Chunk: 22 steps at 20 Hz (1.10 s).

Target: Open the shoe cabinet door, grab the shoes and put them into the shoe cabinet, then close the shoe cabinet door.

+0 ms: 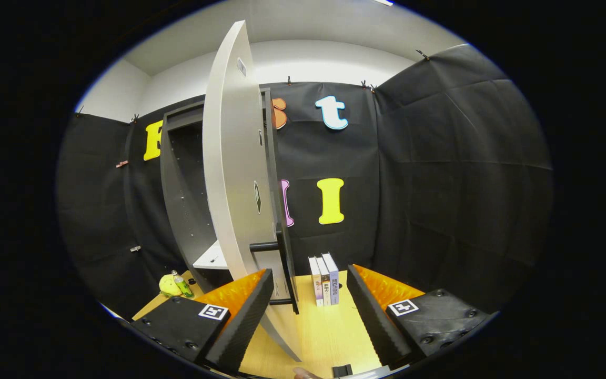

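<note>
A tall dark shoe cabinet (187, 184) stands on a pale wooden counter (329, 326), set against the black cloth wall (440, 173) of a booth. Its pale grey door (232, 168) is swung wide open, edge-on toward the camera, so it rises like a tall blade just ahead of the tongs. The inside of the cabinet is dark, with rows of small peg holes on its side wall. A single pale shelf (213, 259) sits low inside; nothing can be made out on it. A dark bar handle (282, 263) runs down the door's lower edge, just beyond the left finger.

Above the cloth, a white room wall and ceiling show.

The tongs (308, 316) are spread wide apart and hold nothing; the door's bottom corner and bare counter lie between the two fingers.

Three books (324, 280) stand upright side by side on the counter, just right of the door and beyond the gap in the tongs. Left of the cabinet, near the counter's edge, a small bottle (182, 284) leans against a round yellow object (168, 285). A small dark item (342, 370) lies at the near edge of the counter, too cut off to identify.
</note>
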Motion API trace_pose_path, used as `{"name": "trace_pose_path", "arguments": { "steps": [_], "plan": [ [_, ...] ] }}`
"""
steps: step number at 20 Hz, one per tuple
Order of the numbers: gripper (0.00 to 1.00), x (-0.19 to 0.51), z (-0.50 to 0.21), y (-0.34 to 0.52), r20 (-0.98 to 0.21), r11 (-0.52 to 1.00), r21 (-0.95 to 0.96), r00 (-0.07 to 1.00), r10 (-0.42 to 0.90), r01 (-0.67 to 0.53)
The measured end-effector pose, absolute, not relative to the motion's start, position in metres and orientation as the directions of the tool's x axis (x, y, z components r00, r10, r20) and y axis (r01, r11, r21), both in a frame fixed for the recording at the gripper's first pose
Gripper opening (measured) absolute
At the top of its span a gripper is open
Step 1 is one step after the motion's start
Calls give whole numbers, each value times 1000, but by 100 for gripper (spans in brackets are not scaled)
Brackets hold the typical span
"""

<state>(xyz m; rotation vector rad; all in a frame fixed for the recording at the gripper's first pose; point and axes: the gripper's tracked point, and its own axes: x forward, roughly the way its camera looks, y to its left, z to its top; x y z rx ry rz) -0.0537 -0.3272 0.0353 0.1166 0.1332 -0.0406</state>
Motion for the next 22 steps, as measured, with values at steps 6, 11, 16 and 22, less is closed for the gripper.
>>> {"name": "trace_pose_path", "arguments": {
  "steps": [6,11,16,22],
  "plan": [
    [95,-51,34,-287,-134,994,110,991,-8,23],
    [95,-46,33,-236,-129,995,95,991,38,-25],
    [95,-29,31,-178,-123,991,106,988,93,-80],
    [95,7,27,-105,-105,976,144,978,179,-163]
  ]
}}
